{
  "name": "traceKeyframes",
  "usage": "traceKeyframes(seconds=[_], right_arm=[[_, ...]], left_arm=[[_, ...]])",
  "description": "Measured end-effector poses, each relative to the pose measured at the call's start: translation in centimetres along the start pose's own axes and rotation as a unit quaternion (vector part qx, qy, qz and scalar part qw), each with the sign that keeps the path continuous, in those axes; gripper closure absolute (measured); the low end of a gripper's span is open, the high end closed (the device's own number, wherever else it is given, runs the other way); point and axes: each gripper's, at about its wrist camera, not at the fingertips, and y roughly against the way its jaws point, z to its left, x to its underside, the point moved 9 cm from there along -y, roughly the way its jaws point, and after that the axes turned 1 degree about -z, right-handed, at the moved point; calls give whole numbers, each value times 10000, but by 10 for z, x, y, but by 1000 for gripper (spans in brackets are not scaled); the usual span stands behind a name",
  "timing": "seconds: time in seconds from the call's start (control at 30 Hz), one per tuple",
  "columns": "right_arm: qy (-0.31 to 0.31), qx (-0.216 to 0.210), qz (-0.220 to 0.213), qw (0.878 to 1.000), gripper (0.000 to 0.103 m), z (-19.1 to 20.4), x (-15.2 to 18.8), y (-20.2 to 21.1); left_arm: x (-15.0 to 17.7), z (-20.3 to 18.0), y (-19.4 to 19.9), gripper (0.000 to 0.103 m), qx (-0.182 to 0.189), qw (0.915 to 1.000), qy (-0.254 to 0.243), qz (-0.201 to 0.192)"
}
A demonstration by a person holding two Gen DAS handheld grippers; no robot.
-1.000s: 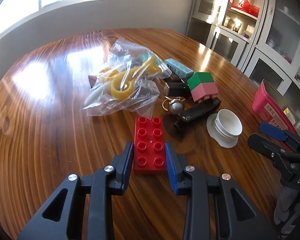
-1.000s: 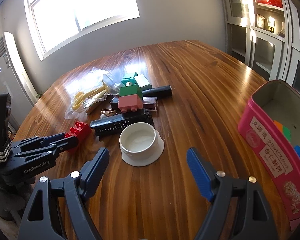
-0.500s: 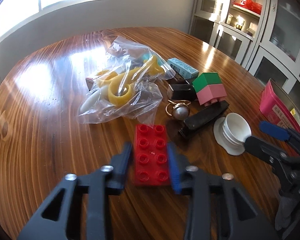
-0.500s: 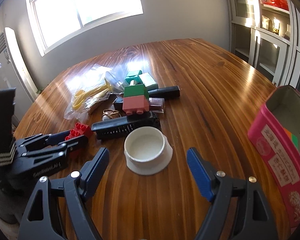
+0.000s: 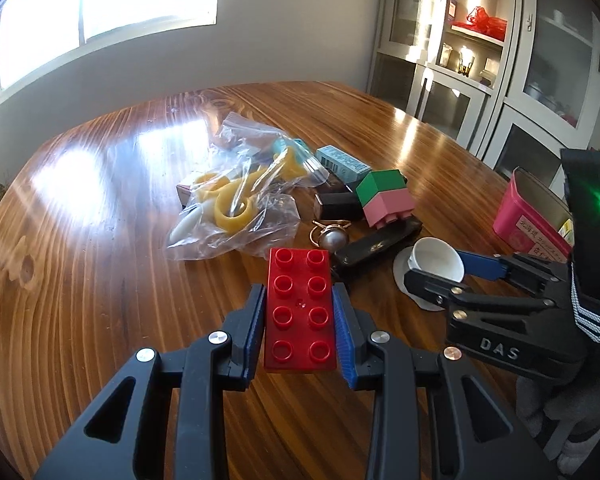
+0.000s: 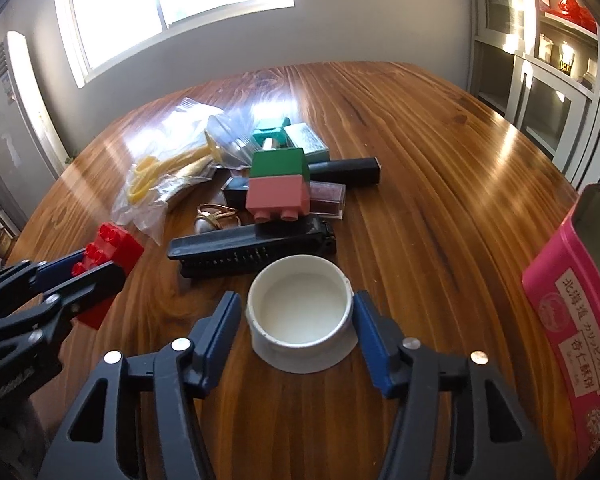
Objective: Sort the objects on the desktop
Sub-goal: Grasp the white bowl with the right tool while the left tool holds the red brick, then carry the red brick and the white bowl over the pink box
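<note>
Sorting barely begun: we clamp the red studded plastic brick [image 5: 300, 312] in our left hand-held gripper [image 5: 299, 334]; our right hand-held gripper [image 6: 298, 330] straddles, unclosed, the white round plastic cup [image 6: 300, 316]; clutter remains on the wooden worktop [image 6: 440, 208].

We are looking across a glossy wooden table [image 5: 100, 280] spreading out ahead of the left gripper [image 5: 298, 308]. Far ahead to its left, a bright window [image 5: 100, 8] is throwing glare onto the wood. Ahead to its right, glass-door cabinets [image 5: 480, 60] are catching sunlight. Far left of the right gripper [image 6: 296, 304], a tall air conditioner [image 6: 20, 128] is standing.
</note>
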Motion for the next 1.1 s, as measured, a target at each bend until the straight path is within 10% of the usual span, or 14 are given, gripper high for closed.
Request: traceKeyframes(seconds=[1.1], right_arm=[[-607,540,-1220,9892,47,-69,-10,114]], left_arm=[[0,-44,4,68,268,9995,-157,-9]])
